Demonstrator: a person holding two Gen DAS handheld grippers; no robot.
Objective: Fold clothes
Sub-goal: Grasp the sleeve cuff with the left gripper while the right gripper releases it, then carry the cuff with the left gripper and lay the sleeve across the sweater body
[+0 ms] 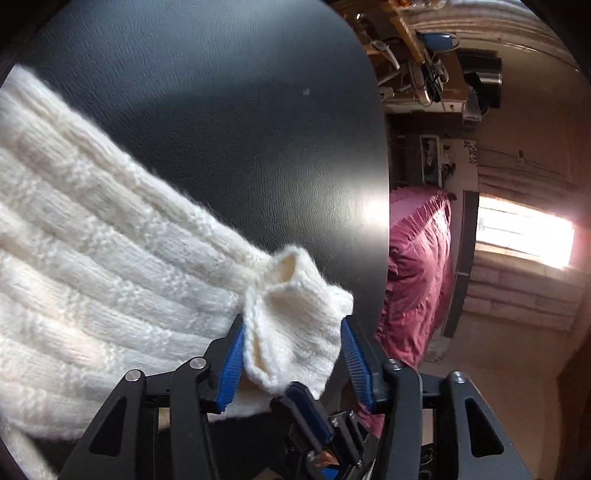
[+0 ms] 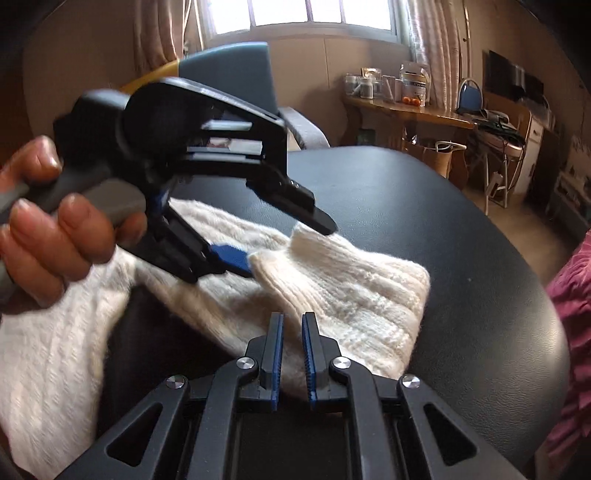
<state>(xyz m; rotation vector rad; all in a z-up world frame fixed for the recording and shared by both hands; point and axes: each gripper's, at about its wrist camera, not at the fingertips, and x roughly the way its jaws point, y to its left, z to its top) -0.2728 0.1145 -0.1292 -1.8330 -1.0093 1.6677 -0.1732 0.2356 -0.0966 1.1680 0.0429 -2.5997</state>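
A cream ribbed knit sweater point(image 1: 92, 280) lies on the round black table point(image 1: 221, 110). In the left wrist view my left gripper point(image 1: 291, 332) stands open around the sleeve cuff point(image 1: 295, 317), which bunches between the blue pads point(image 1: 232, 365). The right gripper's tip point(image 1: 306, 406) shows just below the cuff. In the right wrist view the sweater point(image 2: 351, 295) spreads across the table point(image 2: 461, 240). My right gripper point(image 2: 293, 328) has its jaws nearly closed with a narrow gap, over the knit; whether it pinches fabric is unclear. The left gripper point(image 2: 288, 240), held by a hand, straddles the cuff point(image 2: 291, 251).
A pink bedspread point(image 1: 417, 277) lies beyond the table edge. A grey-blue chair point(image 2: 240, 74) stands behind the table under a window point(image 2: 314, 14). A wooden desk point(image 2: 406, 107) with jars and clutter stands at the right wall.
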